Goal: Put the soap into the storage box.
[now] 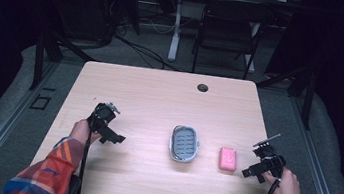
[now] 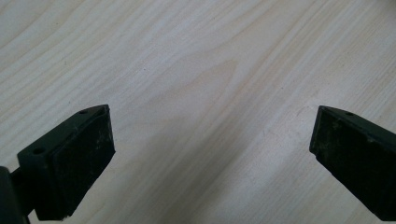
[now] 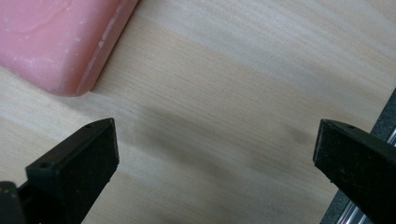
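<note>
A pink bar of soap (image 1: 228, 159) lies flat on the wooden table (image 1: 159, 100), right of a grey-blue ribbed soap dish (image 1: 184, 143) near the table's middle. My right gripper (image 1: 252, 172) hovers just right of the soap, open, with nothing between its jaws. In the right gripper view the soap (image 3: 56, 37) sits at the upper left, just beyond the gripper (image 3: 215, 154). My left gripper (image 1: 113, 138) is held over the table's left part, well left of the dish, open and empty. The left gripper view shows that gripper (image 2: 210, 149) wide apart over bare wood.
A round cable hole (image 1: 203, 87) is near the table's far edge. A black folding chair (image 1: 229, 31) and a white desk leg (image 1: 176, 27) stand beyond the table. The table's right edge (image 3: 380, 126) lies close to my right gripper.
</note>
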